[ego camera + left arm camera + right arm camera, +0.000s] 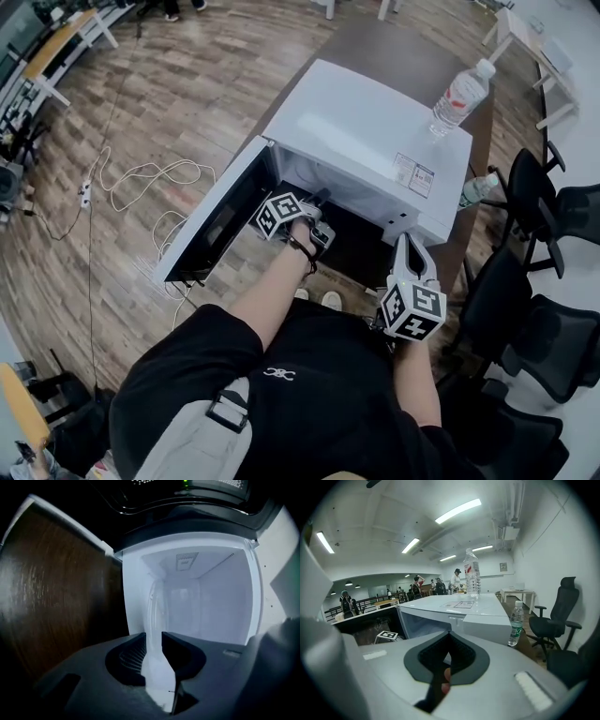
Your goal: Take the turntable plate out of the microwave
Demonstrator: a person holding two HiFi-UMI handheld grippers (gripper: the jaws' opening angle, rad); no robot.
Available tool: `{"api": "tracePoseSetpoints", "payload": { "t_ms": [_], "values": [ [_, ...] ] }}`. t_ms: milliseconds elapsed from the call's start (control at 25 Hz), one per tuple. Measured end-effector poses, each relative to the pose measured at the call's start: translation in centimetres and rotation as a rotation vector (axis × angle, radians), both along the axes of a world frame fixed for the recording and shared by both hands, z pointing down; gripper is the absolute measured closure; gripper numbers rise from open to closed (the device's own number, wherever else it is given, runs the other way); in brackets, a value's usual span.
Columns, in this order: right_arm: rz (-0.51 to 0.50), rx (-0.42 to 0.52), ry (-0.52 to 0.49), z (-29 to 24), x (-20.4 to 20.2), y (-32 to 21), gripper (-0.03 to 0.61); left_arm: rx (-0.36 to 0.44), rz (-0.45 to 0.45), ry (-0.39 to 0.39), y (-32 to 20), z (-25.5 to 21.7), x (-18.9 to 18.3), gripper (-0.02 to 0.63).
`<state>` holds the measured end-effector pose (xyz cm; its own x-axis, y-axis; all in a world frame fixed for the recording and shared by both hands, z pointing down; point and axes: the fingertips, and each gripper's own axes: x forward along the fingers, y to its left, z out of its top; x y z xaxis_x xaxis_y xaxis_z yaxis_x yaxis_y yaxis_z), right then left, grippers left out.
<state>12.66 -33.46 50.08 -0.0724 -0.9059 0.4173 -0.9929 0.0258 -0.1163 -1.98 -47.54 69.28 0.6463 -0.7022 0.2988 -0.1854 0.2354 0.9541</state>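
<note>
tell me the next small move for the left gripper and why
Probably ease the left gripper slightly deeper so its open fingers straddle the upright glassy edge ahead, likely the turntable plate, then close. The microwave door is open and nothing is gripped yet.

The microwave [375,141] cavity mouth faces 6 o'clock, open to a straight reach. Its swung-out door [211,220] walls off 9 o'clock. At 3 o'clock a water bottle [478,190] and office chairs [530,281] crowd the right flank.
</note>
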Motion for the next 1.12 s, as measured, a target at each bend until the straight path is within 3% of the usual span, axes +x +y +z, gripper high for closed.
{"api": "tracePoseSetpoints", "payload": {
  "t_ms": [280,840,1120],
  "values": [
    [0.017,0.002,0.000,0.0,0.1,-0.1,0.569,0.007,-0.005,0.048,-0.7,-1.0,0.2,0.500],
    [0.030,0.000,0.012,-0.1,0.3,-0.2,0.569,0.023,0.020,0.036,-2.7,-1.6,0.7,0.480],
    [0.030,-0.005,0.017,0.1,0.6,-0.4,0.569,0.058,0.012,0.118,-3.6,-2.3,1.4,0.476]
  ]
}}
